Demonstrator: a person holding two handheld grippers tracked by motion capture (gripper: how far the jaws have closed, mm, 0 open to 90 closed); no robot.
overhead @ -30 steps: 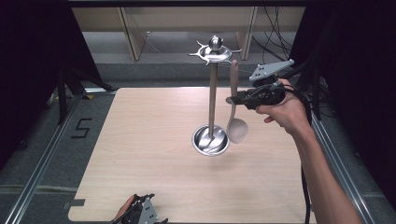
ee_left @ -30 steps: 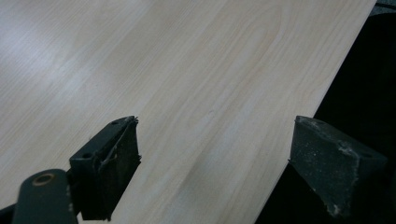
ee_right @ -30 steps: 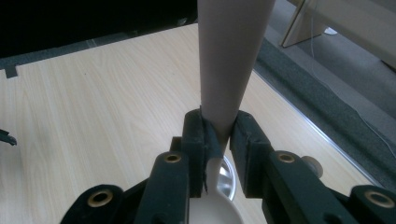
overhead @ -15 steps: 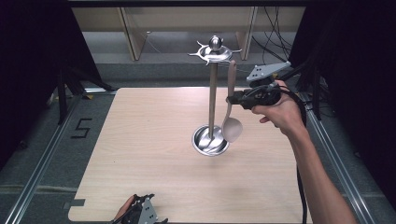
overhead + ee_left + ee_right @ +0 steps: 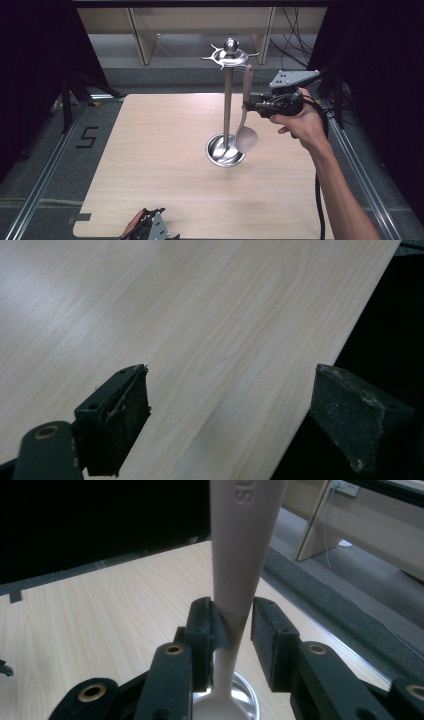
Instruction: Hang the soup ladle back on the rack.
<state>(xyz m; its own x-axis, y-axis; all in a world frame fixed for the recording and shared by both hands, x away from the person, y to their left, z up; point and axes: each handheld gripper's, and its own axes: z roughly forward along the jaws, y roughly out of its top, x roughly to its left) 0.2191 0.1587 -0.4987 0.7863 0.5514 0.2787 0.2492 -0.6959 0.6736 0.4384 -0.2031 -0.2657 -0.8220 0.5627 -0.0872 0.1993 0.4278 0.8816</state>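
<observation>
The right tool (image 5: 248,105) has lifted the spoon (image 5: 246,131) higher beside the stand (image 5: 227,100) since a second ago; its bowl now hangs just above the stand's round base. The jaws are nearly closed, pinching the handle. The pale wood tabletop (image 5: 150,165) lies below, grey floor and wooden shelf legs beyond. The stand's post rises just left of this tool, its hooked top above. The left tool (image 5: 225,415) rests spread wide at the near tabletop edge, holding nothing.

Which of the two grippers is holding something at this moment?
The right gripper: its jaws clamp the pale spoon by the handle beside the metal stand. The left gripper gapes over bare table.
</observation>
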